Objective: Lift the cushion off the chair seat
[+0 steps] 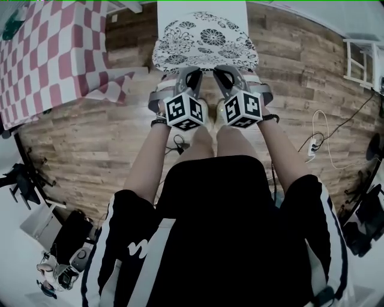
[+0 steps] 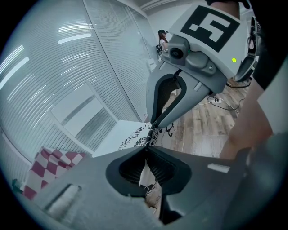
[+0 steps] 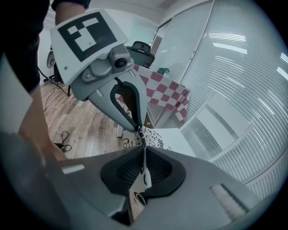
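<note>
- the left claw (image 2: 147, 158) is clamped shut on the near edge of the flower-patterned cushion (image 1: 204, 45), with fabric pinched between its pads.
- the right claw (image 3: 144, 158) is closed on the same edge, just beside the left one.
- the cushion lies over the white chair (image 1: 174, 15); its far part seems to touch the seat, though that is hard to tell.
- a table (image 1: 48, 54) with a checked cloth stands to the left.

Cushion (image 1: 204, 43) over chair (image 1: 171, 15), table (image 1: 54, 54) at left.
</note>
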A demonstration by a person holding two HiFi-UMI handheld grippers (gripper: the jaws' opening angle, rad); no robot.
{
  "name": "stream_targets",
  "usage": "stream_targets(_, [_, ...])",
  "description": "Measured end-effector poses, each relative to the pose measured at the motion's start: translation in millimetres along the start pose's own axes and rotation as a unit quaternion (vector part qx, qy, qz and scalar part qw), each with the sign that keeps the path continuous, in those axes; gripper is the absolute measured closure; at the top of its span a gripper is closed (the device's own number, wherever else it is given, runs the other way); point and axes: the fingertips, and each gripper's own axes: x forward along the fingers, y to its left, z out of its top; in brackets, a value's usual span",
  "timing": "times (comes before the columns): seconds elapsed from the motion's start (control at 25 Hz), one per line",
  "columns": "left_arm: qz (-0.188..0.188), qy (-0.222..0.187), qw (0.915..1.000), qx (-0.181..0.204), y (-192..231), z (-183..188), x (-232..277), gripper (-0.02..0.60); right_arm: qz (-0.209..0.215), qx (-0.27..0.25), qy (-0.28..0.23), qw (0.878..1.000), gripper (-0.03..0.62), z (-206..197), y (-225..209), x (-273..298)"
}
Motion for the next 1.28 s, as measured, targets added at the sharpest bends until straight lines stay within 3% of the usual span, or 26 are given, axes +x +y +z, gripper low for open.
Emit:
stream_targets(0.68, [0.03, -0.001, 0.9984, 0.048, 10.2, 28.2, -30.8, 0.558, -0.015, -0.036, -0.012, 0.999, 0.586, 22.6, -12.1, -36.1])
stream_targets(1.28, [0.06, -0.009, 0.9966, 0.056, 18.1, 58.8, -58.3, 0.558, -0.029, -0.078, -0.032, 0.996, 0.586, 38.0, -28.2, -71.1])
